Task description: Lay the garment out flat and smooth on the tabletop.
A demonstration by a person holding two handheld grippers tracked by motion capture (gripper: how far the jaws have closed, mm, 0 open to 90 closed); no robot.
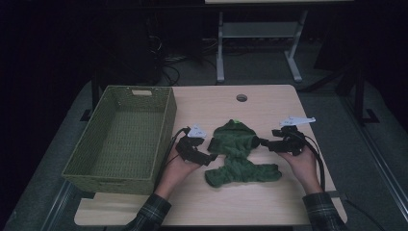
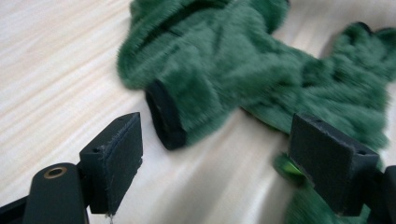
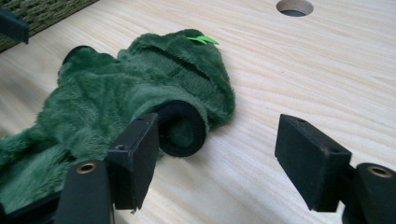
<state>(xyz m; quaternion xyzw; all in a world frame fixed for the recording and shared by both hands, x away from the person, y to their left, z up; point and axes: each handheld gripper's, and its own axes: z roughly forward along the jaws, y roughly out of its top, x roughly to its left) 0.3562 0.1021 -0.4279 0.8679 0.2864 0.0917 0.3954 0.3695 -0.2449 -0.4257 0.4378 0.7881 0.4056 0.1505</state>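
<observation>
High view shows a green plush garment (image 1: 239,154) lying spread on the wooden table (image 1: 269,202), just right of a woven green basket (image 1: 120,137) and between the two grippers. Its lower part is bunched, so the exact shape is hard to read in the dim light. The left gripper (image 1: 210,158) sits at one black-cuffed sleeve, the right gripper (image 1: 265,143) at the other. In the left gripper view the jaws stand apart with the cuff (image 2: 164,114) ahead of them, untouched; the picture is blurred. In the right gripper view the jaws are apart too, one pad just beside the other cuff (image 3: 184,127), nothing clamped. Both forearms are cut off below.
</observation>
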